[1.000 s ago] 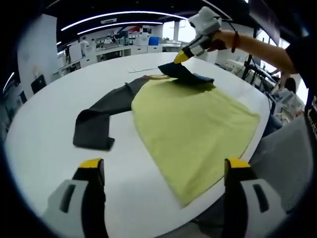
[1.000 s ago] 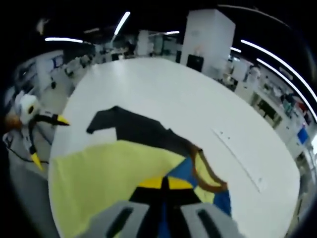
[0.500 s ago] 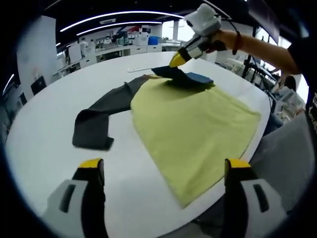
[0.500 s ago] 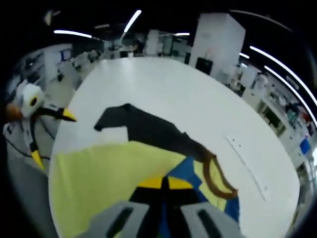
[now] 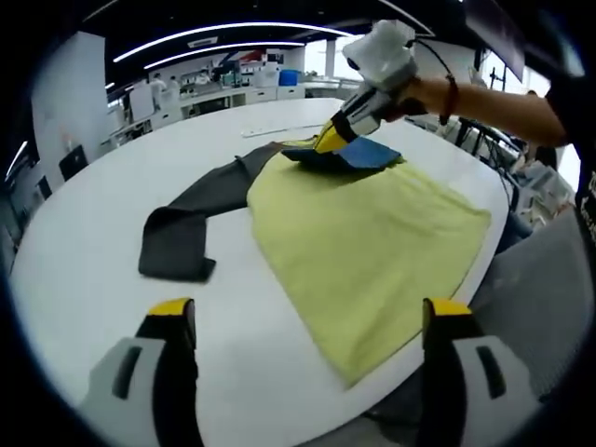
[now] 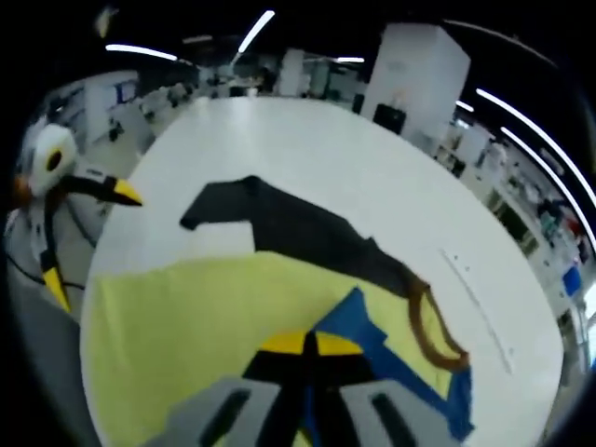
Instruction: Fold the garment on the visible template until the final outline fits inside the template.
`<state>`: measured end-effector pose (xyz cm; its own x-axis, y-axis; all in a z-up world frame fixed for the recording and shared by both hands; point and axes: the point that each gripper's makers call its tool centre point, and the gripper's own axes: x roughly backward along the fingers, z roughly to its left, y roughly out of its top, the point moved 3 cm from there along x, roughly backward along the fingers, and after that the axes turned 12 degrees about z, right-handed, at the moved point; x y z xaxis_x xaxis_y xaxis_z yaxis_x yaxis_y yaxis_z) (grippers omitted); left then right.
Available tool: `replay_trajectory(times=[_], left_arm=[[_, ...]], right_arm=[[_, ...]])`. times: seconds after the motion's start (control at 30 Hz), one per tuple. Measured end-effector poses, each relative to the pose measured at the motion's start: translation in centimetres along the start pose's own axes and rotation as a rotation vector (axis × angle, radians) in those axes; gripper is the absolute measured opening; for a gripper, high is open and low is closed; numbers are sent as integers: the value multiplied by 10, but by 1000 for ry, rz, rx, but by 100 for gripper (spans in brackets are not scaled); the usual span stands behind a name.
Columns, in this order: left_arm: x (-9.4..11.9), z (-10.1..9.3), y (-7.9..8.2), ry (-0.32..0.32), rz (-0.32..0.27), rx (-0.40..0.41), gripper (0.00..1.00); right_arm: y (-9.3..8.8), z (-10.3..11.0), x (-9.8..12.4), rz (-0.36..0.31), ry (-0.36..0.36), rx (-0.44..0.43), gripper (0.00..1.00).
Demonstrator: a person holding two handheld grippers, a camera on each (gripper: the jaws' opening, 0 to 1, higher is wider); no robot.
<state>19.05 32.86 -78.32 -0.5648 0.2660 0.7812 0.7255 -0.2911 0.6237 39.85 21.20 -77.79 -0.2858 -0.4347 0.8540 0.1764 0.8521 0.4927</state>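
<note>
While pinching the blue sleeve (image 5: 358,155) at the far side of the yellow-green shirt (image 5: 363,242) to carry it inward over the body, right gripper (image 6: 305,343) clamped shut on fabric, left gripper (image 5: 303,321) hovering wide open near the white table (image 5: 93,251), dark sleeve (image 5: 191,223) trailing left.

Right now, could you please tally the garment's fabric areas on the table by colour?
Yellow-green body panel: 1
Dark grey sleeve: 1
Blue sleeve, pinched by the right gripper: 1
Brown collar trim: 1
Total: 4
</note>
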Motion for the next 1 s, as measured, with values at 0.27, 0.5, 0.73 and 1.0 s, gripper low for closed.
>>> replay_trajectory(times=[0.27,0.5,0.73,1.0], left_arm=[[1,0,2,6,-2,-14,99],[3,0,4,14,-2,-17,99],[4,-2,8,20,-8,-30,99],[5,-2,10,29,-1,-52,99]], right_arm=[[-4,3,1,-72,63,-196,0],[-20,-18,13,-73,2,-394,26],[-44,-19,16,-53,2,-542,33],[-54,-11,4,-46,19,-635,26]])
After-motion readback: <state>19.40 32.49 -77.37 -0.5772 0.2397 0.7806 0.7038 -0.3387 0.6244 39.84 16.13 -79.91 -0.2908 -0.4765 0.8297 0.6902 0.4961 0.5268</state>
